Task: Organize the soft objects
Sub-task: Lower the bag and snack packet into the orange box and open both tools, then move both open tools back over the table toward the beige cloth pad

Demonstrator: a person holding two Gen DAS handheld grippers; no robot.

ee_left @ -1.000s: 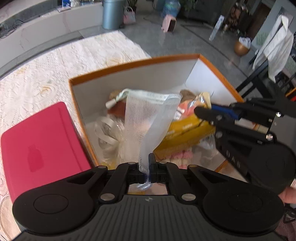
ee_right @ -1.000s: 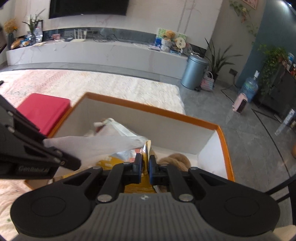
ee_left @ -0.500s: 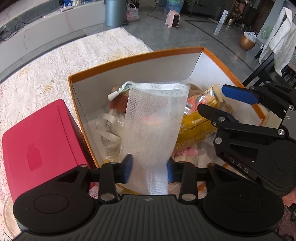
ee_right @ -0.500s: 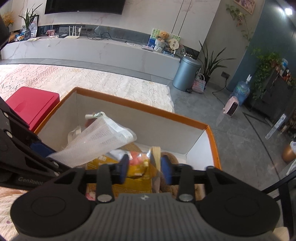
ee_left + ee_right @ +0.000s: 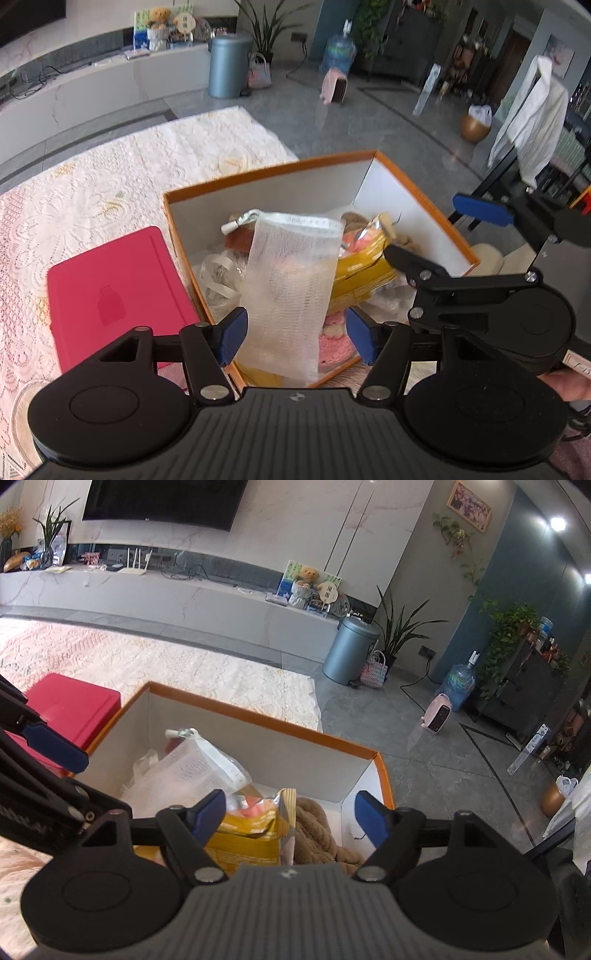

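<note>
An orange-rimmed cardboard box [image 5: 428,206] stands on the lace-covered table and holds soft things. A white mesh pouch [image 5: 291,280] leans against its near wall. A yellow packet [image 5: 362,273], a brown plush item [image 5: 317,830], a pink knitted piece [image 5: 334,343] and clear plastic wrap [image 5: 218,273] lie beside the pouch. My left gripper [image 5: 293,334] hangs over the near rim; its jaws are opening and the pouch lies between them, free of the pads. My right gripper [image 5: 291,819] is also opening above the yellow packet [image 5: 251,834] and grips nothing.
A red flat box [image 5: 114,299] lies just left of the orange box on the lace tablecloth [image 5: 92,192]. Beyond the table's edge are grey floor tiles, a blue-grey bin [image 5: 349,650] and a low white cabinet. A white cloth [image 5: 532,118] hangs at the right.
Both grippers went from shut to wide open and drew up and back. The left one let go of the mesh pouch, which dropped against the box wall; the right one released the yellow packet.
</note>
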